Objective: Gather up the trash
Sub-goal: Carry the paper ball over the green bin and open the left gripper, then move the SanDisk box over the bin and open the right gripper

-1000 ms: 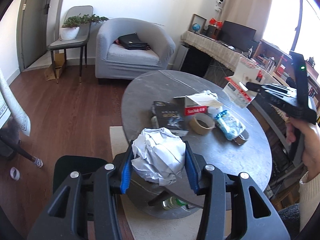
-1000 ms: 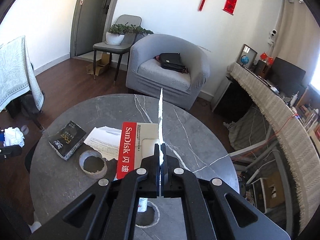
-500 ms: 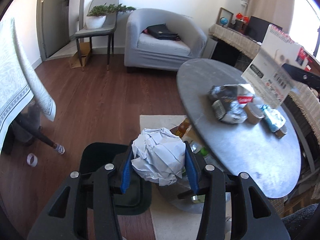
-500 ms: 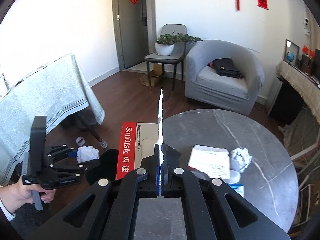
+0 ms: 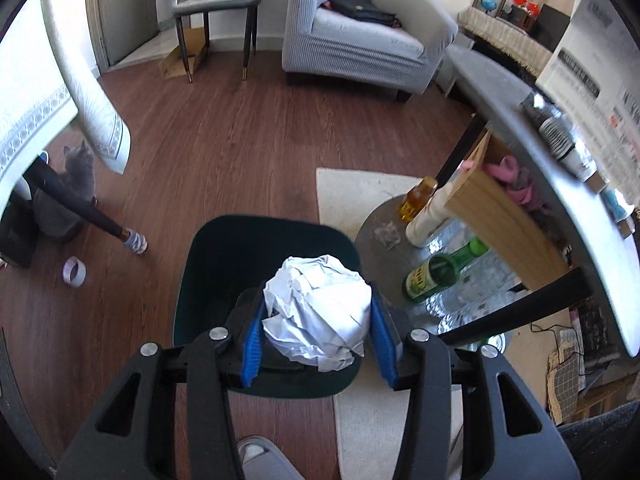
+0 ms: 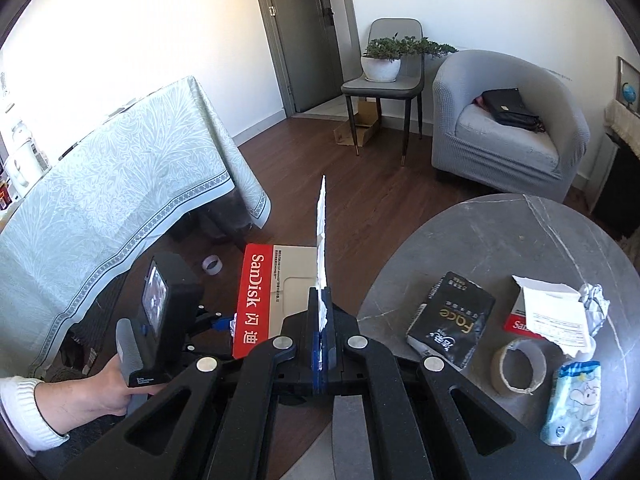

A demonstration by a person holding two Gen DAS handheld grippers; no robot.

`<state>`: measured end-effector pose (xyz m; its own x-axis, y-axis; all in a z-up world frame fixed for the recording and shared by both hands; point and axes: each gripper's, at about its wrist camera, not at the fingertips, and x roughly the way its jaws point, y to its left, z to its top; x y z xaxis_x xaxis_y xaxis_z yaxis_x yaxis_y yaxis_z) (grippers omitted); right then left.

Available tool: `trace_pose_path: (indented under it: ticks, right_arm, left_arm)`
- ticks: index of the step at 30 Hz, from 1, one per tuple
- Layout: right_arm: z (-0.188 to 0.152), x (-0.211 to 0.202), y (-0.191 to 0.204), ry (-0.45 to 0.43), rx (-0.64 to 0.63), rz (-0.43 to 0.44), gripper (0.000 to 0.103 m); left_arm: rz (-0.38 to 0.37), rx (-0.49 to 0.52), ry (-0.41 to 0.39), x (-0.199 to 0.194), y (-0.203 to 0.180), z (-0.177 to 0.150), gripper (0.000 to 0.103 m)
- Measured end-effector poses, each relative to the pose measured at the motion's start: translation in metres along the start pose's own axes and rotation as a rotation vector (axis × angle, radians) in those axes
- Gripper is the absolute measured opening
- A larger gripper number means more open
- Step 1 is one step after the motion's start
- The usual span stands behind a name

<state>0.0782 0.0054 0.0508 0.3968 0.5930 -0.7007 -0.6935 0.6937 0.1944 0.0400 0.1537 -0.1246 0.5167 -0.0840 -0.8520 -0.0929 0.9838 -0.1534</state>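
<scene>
My left gripper (image 5: 318, 316) is shut on a crumpled white paper ball (image 5: 318, 312) and holds it right above the open dark green trash bin (image 5: 224, 264) on the floor. My right gripper (image 6: 322, 320) is shut on the edge of a flattened red and white SanDisk box (image 6: 276, 288), held off the table's left edge. The left gripper also shows in the right wrist view (image 6: 224, 322), low at the left. On the round grey table (image 6: 520, 236) lie a black Face packet (image 6: 452, 320), a torn box with paper (image 6: 552, 316), a tape core (image 6: 520, 366) and a blue tissue pack (image 6: 572, 404).
Under the table a shelf (image 5: 380, 220) holds bottles (image 5: 436, 272) and a wooden box (image 5: 500, 216). A grey cat (image 5: 76, 172) sits by a cloth-covered table (image 6: 100, 172). A tape roll (image 5: 74, 272) lies on the wood floor. A grey armchair (image 6: 508, 124) and a chair with a plant (image 6: 384, 80) stand behind.
My left gripper has swung from over the table down to above the bin with the paper ball. My right gripper has turned left with the SanDisk box, off the table's edge.
</scene>
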Motion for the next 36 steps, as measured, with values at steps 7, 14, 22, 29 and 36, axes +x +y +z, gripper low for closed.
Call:
trace_pose_path:
  ticks: [7,14,22,29,36]
  right_arm:
    - [0.000,0.021,0.009,0.042,0.018,0.019,0.000]
    - [0.001,0.037,0.016,0.067,0.023,0.023,0.000]
    - [0.000,0.055,0.027,0.092,0.002,-0.002,0.000]
    - [-0.003,0.074,0.040,0.115,-0.025,-0.018,0.000]
    - [-0.017,0.112,0.056,0.174,-0.067,-0.020,0.000]
  left_arm:
    - [0.010,-0.013,0.057,0.020,0.013,-0.008,0.050]
    - [0.023,-0.022,0.083,0.033,0.026,-0.011,0.050]
    - [0.028,-0.032,0.033,0.021,0.036,-0.009,0.057]
    - [0.036,-0.040,-0.078,-0.022,0.048,0.000,0.041]
    - [0.036,-0.062,-0.194,-0.073,0.056,0.010,0.028]
